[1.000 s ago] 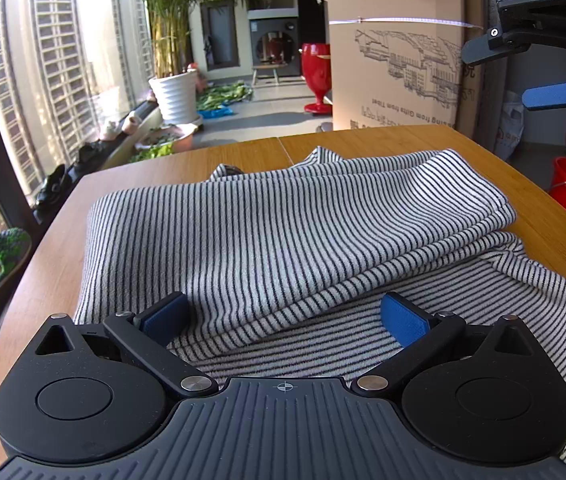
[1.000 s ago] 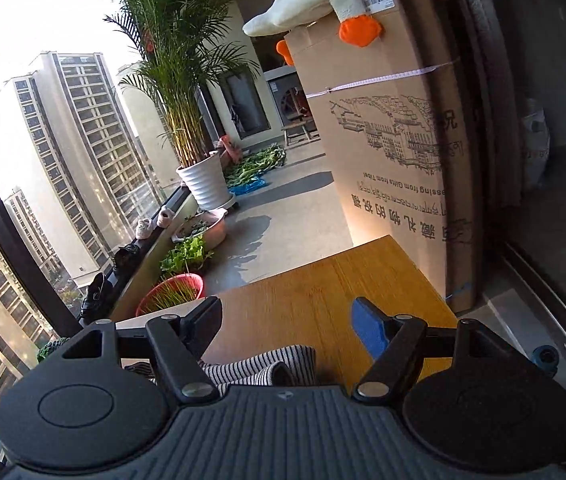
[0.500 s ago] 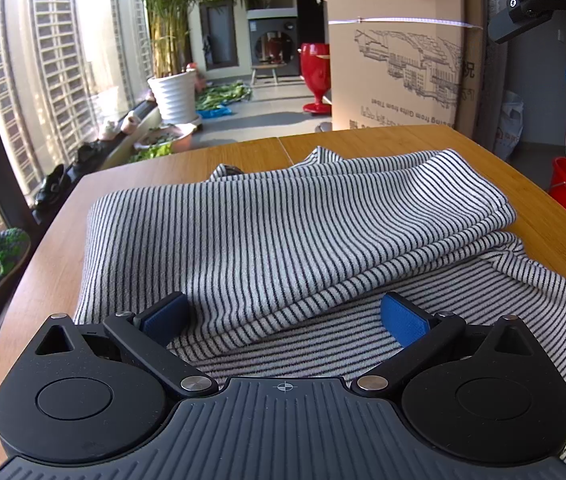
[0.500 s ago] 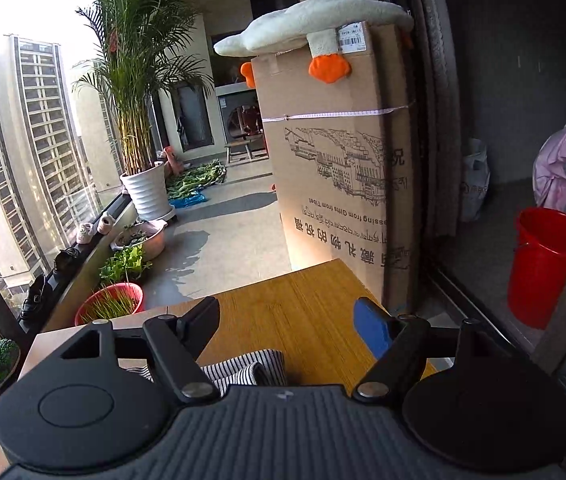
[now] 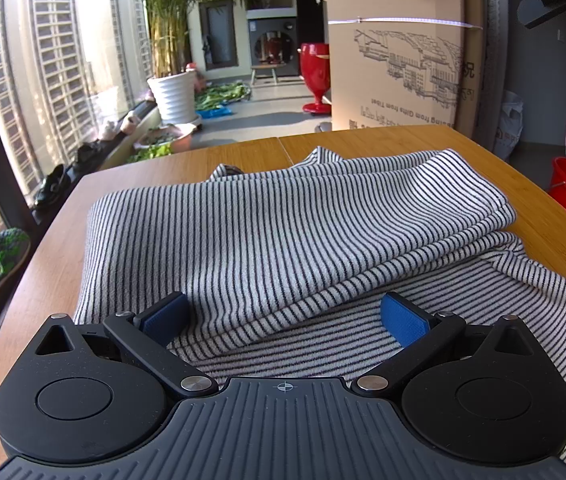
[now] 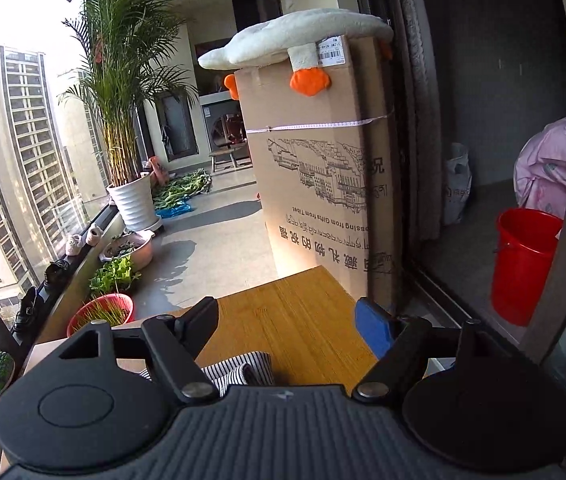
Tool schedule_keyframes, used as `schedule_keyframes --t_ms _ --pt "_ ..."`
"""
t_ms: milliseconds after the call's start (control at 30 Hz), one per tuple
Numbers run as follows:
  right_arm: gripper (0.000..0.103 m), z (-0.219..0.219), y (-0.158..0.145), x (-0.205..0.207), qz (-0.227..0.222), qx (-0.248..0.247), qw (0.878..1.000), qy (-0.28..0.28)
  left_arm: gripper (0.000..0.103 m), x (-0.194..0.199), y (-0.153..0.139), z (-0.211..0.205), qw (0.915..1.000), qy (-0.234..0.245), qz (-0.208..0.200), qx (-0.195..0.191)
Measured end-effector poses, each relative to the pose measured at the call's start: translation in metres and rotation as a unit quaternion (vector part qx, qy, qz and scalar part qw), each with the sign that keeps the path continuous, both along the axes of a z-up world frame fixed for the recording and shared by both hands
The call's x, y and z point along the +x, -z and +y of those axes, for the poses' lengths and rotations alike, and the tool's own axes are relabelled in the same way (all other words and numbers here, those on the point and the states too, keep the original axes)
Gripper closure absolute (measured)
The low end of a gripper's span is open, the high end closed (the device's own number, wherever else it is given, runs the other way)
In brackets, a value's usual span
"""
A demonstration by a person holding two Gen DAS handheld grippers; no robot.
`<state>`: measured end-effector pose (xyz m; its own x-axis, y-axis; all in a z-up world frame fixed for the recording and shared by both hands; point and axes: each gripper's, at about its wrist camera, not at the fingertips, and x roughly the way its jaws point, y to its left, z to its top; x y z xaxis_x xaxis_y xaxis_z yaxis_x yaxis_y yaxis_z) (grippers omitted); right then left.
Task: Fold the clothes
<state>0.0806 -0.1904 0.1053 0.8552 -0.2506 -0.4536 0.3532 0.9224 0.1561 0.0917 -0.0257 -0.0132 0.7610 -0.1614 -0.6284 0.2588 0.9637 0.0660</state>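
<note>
Fingers: both grippers, left (image 5: 285, 316) and right (image 6: 287, 326), spread wide, holding nothing
Shirt (image 5: 283, 232): doubled over on table (image 5: 155, 168), fold edge toward 4 o'clock, free for regrasp

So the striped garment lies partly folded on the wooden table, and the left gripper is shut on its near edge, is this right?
Not quite. The striped garment does lie partly folded on the wooden table, but the left gripper is open: in the left wrist view its jaws stand wide apart over the near edge and clamp nothing.
</note>
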Motion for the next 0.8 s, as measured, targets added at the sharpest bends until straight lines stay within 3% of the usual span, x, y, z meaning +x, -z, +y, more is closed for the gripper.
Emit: schedule_keyframes --t_ms 567,700,800 --pt "0.026 0.007 0.012 0.012 0.010 0.001 0.999 -0.036 0.000 0.005 0.001 0.003 1.0000 0.001 0.000 0.000" --pt "0.025 0.009 0.020 0.020 0.008 -0.010 0.998 -0.063 0.000 0.005 0.001 0.003 1.0000 0.001 0.000 0.000" --pt "0.024 0.006 0.030 0.022 0.009 0.009 0.996 -0.088 0.000 0.005 0.001 0.003 1.0000 0.001 0.000 0.000"
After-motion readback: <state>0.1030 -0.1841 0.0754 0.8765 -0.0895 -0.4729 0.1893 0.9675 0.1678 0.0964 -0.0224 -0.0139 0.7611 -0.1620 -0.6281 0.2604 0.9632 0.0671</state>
